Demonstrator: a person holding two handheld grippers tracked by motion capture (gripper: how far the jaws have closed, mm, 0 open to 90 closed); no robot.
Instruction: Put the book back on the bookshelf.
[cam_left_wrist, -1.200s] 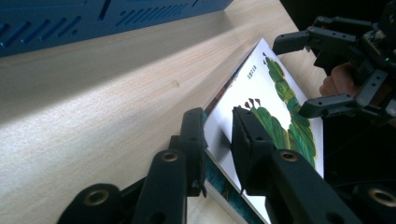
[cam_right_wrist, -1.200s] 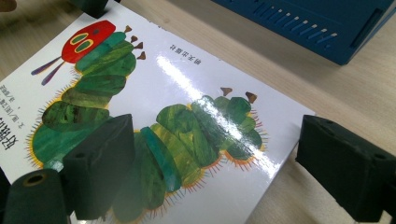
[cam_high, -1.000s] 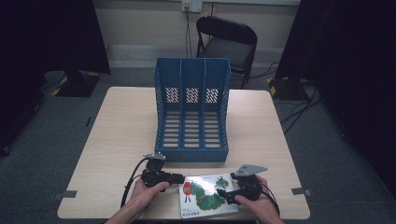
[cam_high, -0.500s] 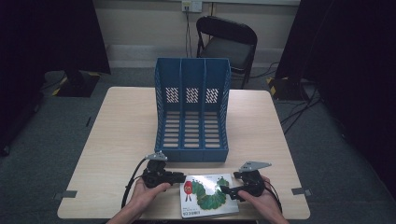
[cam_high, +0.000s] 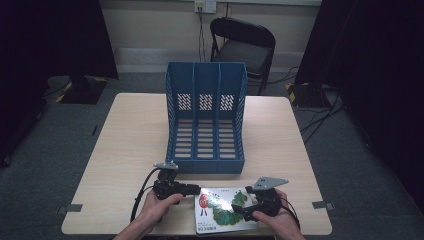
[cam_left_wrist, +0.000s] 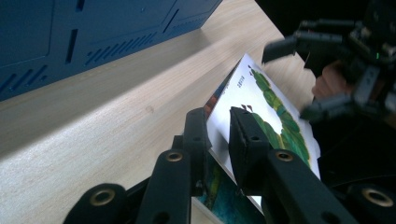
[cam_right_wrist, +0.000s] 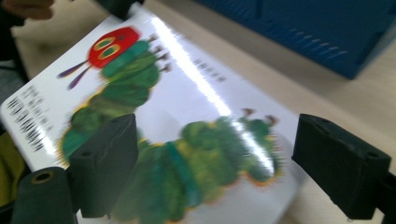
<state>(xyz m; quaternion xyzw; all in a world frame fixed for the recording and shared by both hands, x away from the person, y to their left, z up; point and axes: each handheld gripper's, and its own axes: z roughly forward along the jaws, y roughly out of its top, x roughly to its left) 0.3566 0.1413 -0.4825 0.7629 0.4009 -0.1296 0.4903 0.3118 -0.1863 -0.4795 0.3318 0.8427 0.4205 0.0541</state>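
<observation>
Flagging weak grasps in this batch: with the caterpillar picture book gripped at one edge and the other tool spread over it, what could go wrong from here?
1. The left tool is shut on only the edge of the thin white picture book with the green caterpillar; lifted, the book could sag or slip out.
2. The right tool stands open over the cover, so nothing supports that side.
3. The blue plastic three-slot file rack stands close behind; a swinging book could hit its low front lip.

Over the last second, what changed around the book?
The right hand-held gripper edged in over the book, jaws wide open above its cover. The left hand-held gripper stayed clamped on the book's left edge, which is lifted off the table. The blue file rack did not move.
</observation>
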